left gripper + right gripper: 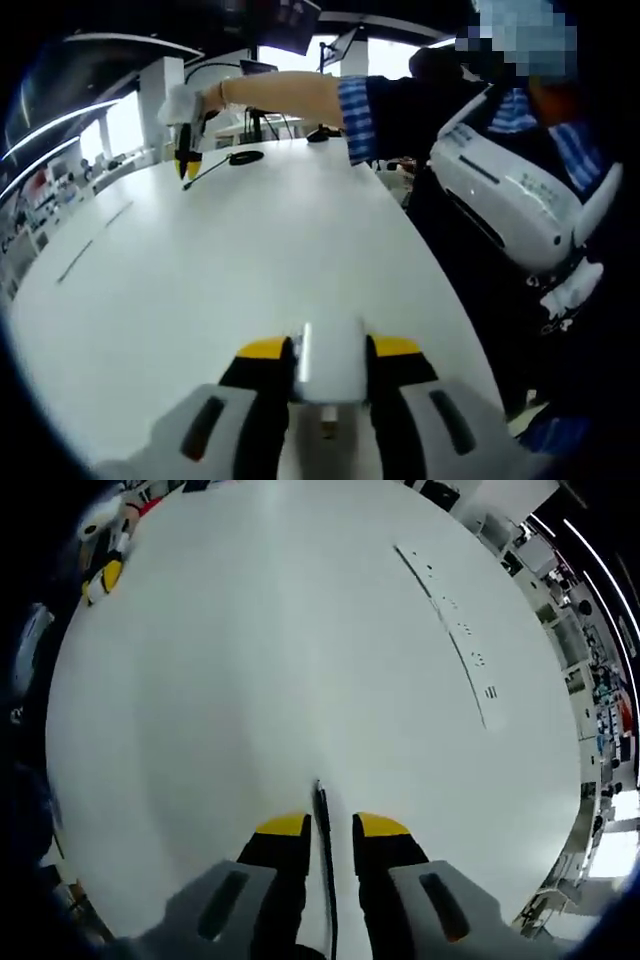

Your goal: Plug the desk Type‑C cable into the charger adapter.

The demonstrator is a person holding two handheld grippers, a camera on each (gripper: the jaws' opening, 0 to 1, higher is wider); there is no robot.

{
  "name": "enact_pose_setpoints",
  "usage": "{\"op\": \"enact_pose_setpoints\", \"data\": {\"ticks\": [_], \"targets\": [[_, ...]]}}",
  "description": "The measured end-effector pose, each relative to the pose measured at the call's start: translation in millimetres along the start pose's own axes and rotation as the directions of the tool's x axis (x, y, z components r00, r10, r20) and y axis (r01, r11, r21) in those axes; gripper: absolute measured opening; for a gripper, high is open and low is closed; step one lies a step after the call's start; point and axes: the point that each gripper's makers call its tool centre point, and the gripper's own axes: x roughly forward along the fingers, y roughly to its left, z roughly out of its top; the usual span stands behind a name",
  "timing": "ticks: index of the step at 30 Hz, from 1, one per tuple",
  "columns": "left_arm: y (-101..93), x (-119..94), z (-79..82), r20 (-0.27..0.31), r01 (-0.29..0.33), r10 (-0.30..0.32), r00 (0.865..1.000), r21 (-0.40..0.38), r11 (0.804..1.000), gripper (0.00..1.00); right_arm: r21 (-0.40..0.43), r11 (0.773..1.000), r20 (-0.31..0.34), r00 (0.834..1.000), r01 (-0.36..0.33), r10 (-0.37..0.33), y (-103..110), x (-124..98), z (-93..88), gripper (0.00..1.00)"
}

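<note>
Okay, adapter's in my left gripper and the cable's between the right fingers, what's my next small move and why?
Probably bring the two grippers together over the table. The left gripper holds the white charger adapter, the right gripper has the black cable between its fingers, and they are far apart, so plug and port cannot meet yet.

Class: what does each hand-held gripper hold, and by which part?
Left hand-held gripper clamps the white charger adapter by its sides. The black cable runs between the right hand-held gripper's jaws; a grip cannot be told.
</note>
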Motion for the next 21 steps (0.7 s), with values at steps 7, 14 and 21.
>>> {"op": "enact_pose_setpoints", "data": {"ticks": [7, 14, 21], "targets": [[-0.3, 0.0, -0.2, 0.006, 0.004, -0.004, 1.000, 0.003, 1.000, 0.29, -0.005, 0.998, -0.035, 0.998, -0.055, 0.055, 9.1, 7.6, -3.5, 0.14], [-0.7, 0.1, 0.1, 0.013, 0.007, -0.008, 1.000, 0.009, 1.000, 0.29, 0.000, 0.992, -0.054, 0.991, -0.122, 0.122, 8.5, 10.1, -6.1, 0.08], [-0.6, 0.3, 0.4, 0.013, 0.008, -0.008, 1.000, 0.007, 1.000, 0.29, 0.007, 0.985, -0.082, 0.982, -0.171, 0.171, 7.8, 10.8, -6.5, 0.07]]}}
